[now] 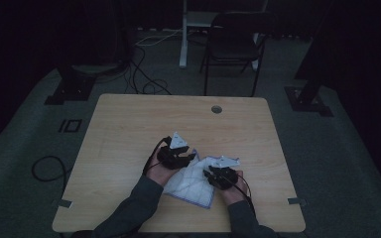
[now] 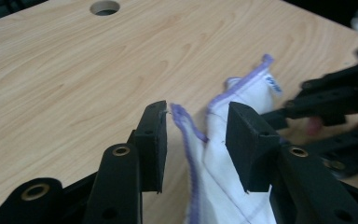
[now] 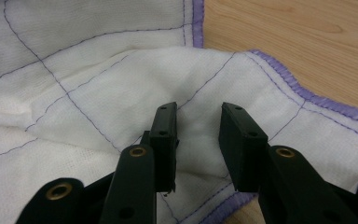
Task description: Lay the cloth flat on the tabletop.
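Left gripper (image 2: 193, 135): jaws spread, a raised purple-edged fold of the cloth (image 1: 191, 181) standing between them, not pinched.
Cloth: white, quilted with thin purple stitch lines, bound in a purple hem; rumpled, with one corner turned up, lying on the near middle of the table (image 1: 129, 124) between the two hands.
Right gripper (image 3: 196, 140): jaws parted, poised over a soft crease in the cloth's middle; whether the tips touch the fabric cannot be told.
Hard to see: the high view is dim; the cloth's near edge is partly covered by hands and grippers; the other gripper blurs at the right of the left gripper view.
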Available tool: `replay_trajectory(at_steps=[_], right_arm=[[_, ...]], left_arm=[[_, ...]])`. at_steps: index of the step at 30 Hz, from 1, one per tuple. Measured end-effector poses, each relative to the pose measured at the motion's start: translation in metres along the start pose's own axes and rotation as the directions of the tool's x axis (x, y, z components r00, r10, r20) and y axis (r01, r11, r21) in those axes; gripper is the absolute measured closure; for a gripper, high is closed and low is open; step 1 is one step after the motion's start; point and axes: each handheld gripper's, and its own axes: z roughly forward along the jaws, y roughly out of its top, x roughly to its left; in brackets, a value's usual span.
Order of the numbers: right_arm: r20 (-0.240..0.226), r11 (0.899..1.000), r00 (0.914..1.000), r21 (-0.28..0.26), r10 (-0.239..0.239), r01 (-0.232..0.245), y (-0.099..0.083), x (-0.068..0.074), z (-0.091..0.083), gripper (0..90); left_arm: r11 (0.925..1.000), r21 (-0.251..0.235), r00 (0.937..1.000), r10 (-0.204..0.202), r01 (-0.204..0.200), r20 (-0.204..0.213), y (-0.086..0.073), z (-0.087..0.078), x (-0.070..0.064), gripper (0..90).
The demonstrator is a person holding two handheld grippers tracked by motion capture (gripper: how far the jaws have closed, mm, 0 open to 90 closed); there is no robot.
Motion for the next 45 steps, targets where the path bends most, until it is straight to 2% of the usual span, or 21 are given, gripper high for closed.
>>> replay_trajectory(at_steps=[8,15,16,19,20,27,31,34,45], right_arm=[[-0.001,1.000,1.0000,0.000,0.001,-0.001,0.000,0.000,0.000,67.7],[-0.001,1.000,1.0000,0.006,-0.001,0.001,0.000,0.000,-0.001,67.7],[-0.002,1.000,1.0000,0.008,0.000,0.000,0.000,0.000,-0.001,67.6],[-0.003,1.000,1.0000,0.008,-0.004,0.004,0.000,0.001,-0.003,67.4],[-0.003,1.000,1.0000,0.008,-0.004,0.004,0.000,0.001,-0.004,67.3],[-0.007,0.999,0.9993,-0.010,-0.038,0.038,-0.001,0.012,-0.017,63.6],[0.007,0.997,0.9971,-0.003,-0.076,0.076,-0.003,0.019,-0.021,62.7],[-0.010,0.995,0.9949,0.017,-0.101,0.101,-0.007,0.025,-0.020,62.4],[-0.026,0.995,0.9958,0.041,-0.087,0.089,-0.012,0.024,-0.017,61.2]], left_arm=[[0.9982,0.044,0.9989,-0.041,0.042,-0.024,0.002,0.018,0.009,57.8],[0.9928,0.115,0.9995,-0.031,0.032,-0.012,-0.003,0.031,0.004,58.3],[0.9908,0.131,0.9994,-0.034,0.035,-0.011,-0.005,0.033,0.005,60.8],[0.9889,0.146,0.9997,-0.025,0.026,-0.007,-0.009,0.035,0.005,82.8],[0.9884,0.150,0.9998,-0.020,0.021,-0.008,-0.010,0.035,0.005,87.4],[0.9919,0.125,0.9995,-0.016,0.020,-0.027,-0.009,0.031,0.008,88.4],[0.9924,0.114,0.9979,-0.041,0.047,-0.050,-0.011,0.030,0.015,88.4],[0.9921,0.106,0.9962,-0.060,0.066,-0.064,-0.012,0.029,0.022,88.4],[0.9898,0.073,0.9863,-0.113,0.122,-0.121,-0.016,0.022,0.052,88.4]])
